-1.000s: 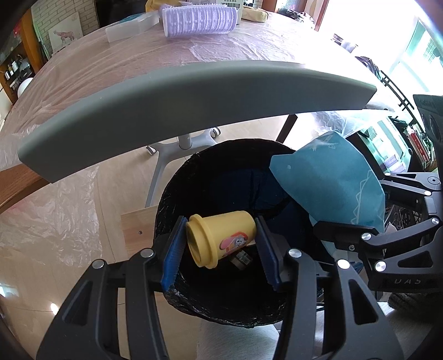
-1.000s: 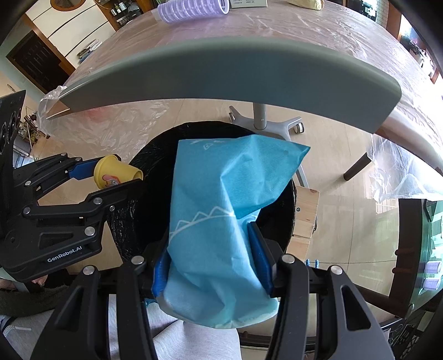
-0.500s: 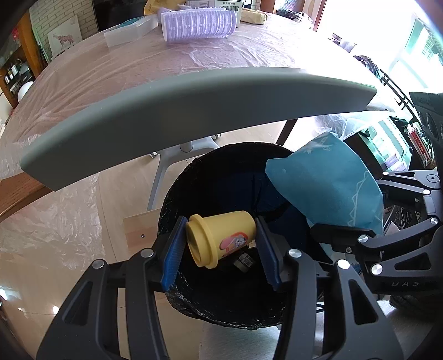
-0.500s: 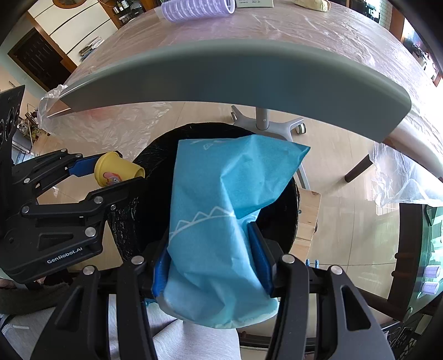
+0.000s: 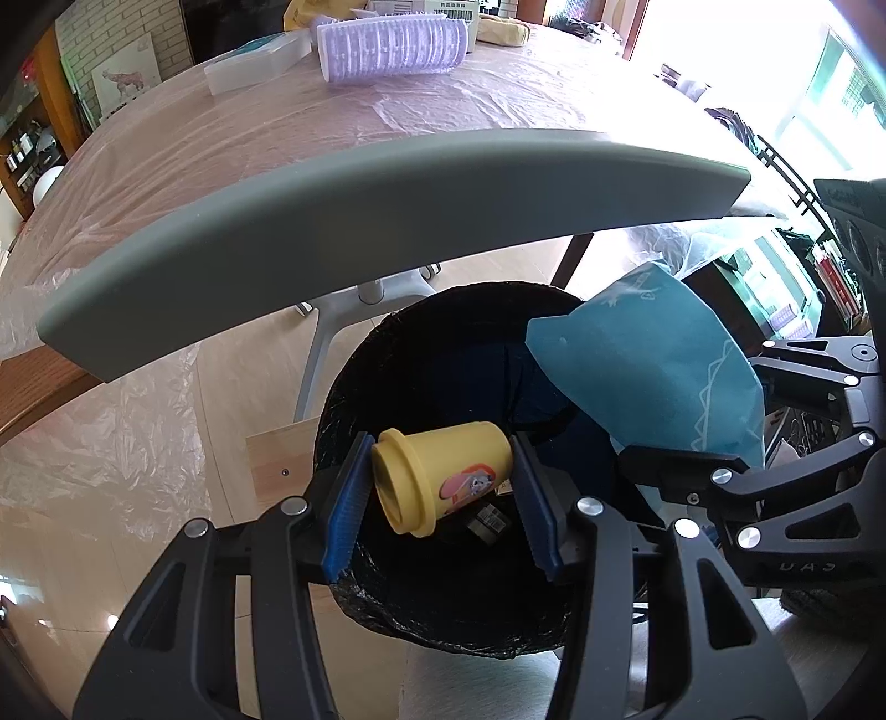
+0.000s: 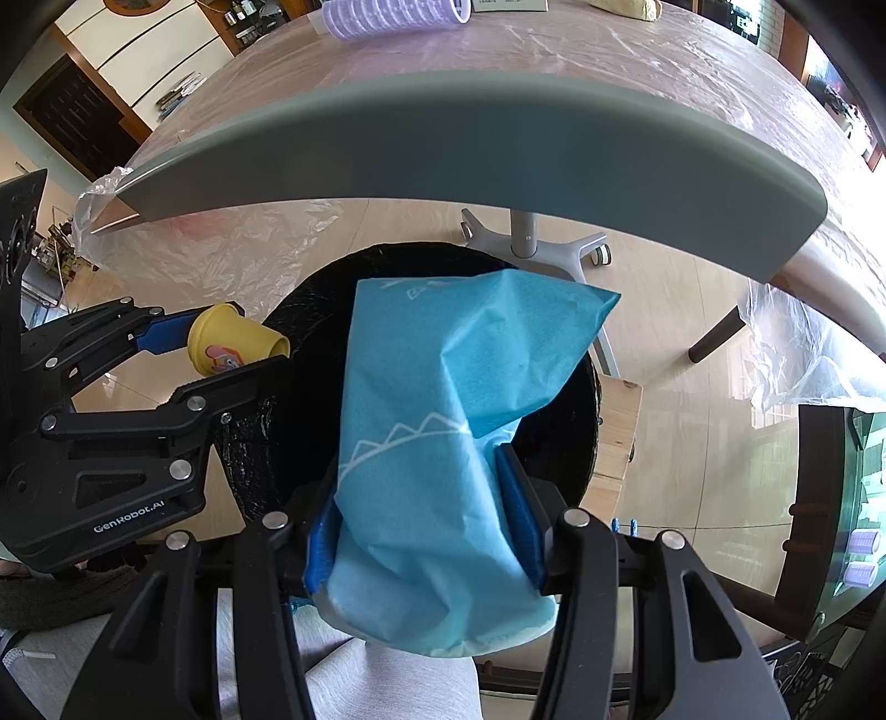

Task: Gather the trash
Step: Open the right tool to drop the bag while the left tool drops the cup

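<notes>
My left gripper (image 5: 440, 495) is shut on a small yellow cup (image 5: 443, 476) with a cartoon sticker, held on its side over the black-lined trash bin (image 5: 387, 354). The right wrist view shows that cup (image 6: 230, 340) at the bin's left rim (image 6: 260, 437). My right gripper (image 6: 423, 520) is shut on a crumpled blue paper bag (image 6: 443, 421), which hangs over the bin's mouth. In the left wrist view the bag (image 5: 653, 376) juts over the bin's right rim. A small dark piece of trash (image 5: 487, 518) lies in the bin.
The grey table edge (image 5: 387, 221) arches over the bin, its top wrapped in plastic film. A purple roll (image 5: 390, 47) and a clear box (image 5: 257, 61) lie on the table. A white wheeled stand base (image 6: 531, 249) stands beyond the bin. A wooden board (image 6: 617, 426) lies under it.
</notes>
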The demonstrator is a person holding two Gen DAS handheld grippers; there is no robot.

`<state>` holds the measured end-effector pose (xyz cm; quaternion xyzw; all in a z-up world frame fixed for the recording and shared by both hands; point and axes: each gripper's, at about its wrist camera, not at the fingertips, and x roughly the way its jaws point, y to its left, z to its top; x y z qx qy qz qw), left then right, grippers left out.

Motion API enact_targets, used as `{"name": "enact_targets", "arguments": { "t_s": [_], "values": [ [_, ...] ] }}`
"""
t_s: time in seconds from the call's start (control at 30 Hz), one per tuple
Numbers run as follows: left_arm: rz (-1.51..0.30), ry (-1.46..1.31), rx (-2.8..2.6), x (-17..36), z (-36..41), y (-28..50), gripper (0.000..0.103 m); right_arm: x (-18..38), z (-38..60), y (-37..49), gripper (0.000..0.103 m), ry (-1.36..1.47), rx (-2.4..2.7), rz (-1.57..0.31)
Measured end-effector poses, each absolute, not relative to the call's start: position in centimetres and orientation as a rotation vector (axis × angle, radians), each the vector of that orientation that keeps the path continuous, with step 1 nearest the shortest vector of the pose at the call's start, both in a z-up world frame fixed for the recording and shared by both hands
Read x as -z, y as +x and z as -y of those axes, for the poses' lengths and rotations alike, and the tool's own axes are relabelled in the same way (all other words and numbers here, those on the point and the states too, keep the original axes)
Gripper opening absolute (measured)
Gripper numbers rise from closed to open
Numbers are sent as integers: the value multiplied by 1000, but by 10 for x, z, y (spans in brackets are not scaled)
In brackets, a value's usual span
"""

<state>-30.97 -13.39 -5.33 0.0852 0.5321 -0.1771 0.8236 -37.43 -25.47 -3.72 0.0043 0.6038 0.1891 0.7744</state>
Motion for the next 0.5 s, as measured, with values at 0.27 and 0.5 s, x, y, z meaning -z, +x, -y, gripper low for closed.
{"name": "enact_targets", "arguments": {
  "t_s": [0.27, 0.5],
  "values": [
    [-1135, 168, 394, 54, 131, -309, 51, 39, 256, -373, 51, 13, -406, -1316],
    [-1114, 183, 379, 50, 130, -309, 71, 32, 271, -369, 70, 55, -357, -1293]
  ]
}}
